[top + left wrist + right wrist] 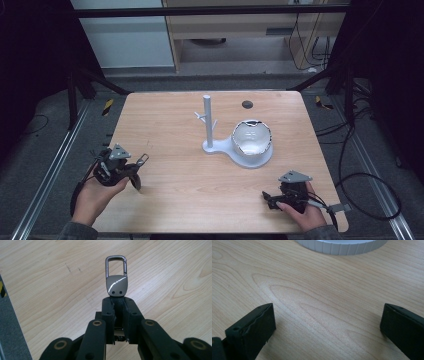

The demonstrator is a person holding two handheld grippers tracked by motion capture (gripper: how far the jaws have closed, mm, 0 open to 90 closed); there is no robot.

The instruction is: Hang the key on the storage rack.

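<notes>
My left gripper [119, 302] is shut on the dark strap of a metal key clip [116, 277]. The clip's shiny plate and snap hook stick out past the jaw tips, above the wooden table [50, 277]. From above, that gripper [134, 174] is at the table's left front with the clip [143, 159] pointing right. My right gripper [327, 315] is open, its jaws wide apart over bare wood. It rests at the right front [270, 199]. A white stand [207, 120] with small pegs rises mid-table, joined to a round base holding a white bowl [251, 136].
The ribbed white rim of the base [342, 246] lies just ahead of my right gripper. A dark round grommet [247, 104] sits near the table's far edge. Cables trail on the floor to the right [360, 175].
</notes>
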